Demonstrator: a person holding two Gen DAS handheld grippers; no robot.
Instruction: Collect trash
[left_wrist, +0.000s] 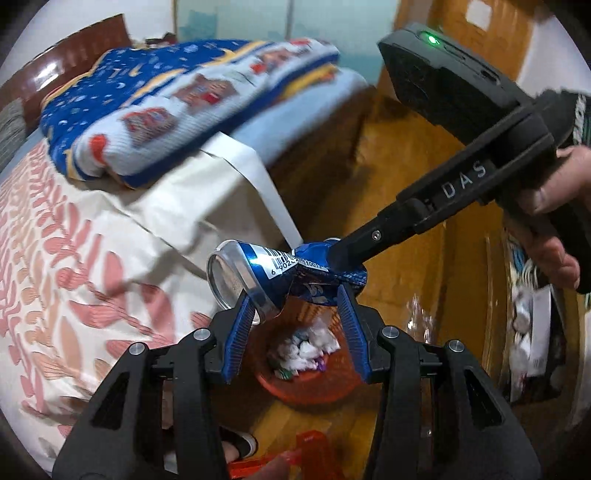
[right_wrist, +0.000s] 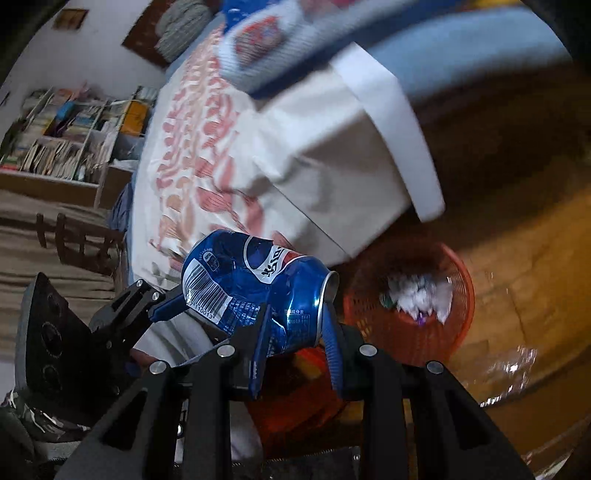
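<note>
Both tools, left (left_wrist: 295, 295) and right (right_wrist: 295, 314), pinch my crushed blue aluminium can (right_wrist: 255, 288); the red mesh wastebasket (right_wrist: 461, 291) ahead awaits the drop.

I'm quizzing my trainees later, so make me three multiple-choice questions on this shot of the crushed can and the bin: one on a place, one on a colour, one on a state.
1. Where is the basket?
A. On the bed
B. On the wooden floor beside the bed
C. On a shelf

2. The can is mainly:
A. Blue
B. Green
C. Yellow

3. The can is:
A. Lying in the basket
B. Lying on the bed
C. Gripped by both the left gripper and the right gripper

Answers: 1 B, floor shows all around it; 2 A, blue body with white barcode label; 3 C, each gripper's fingers clamp it, above the basket.
</note>
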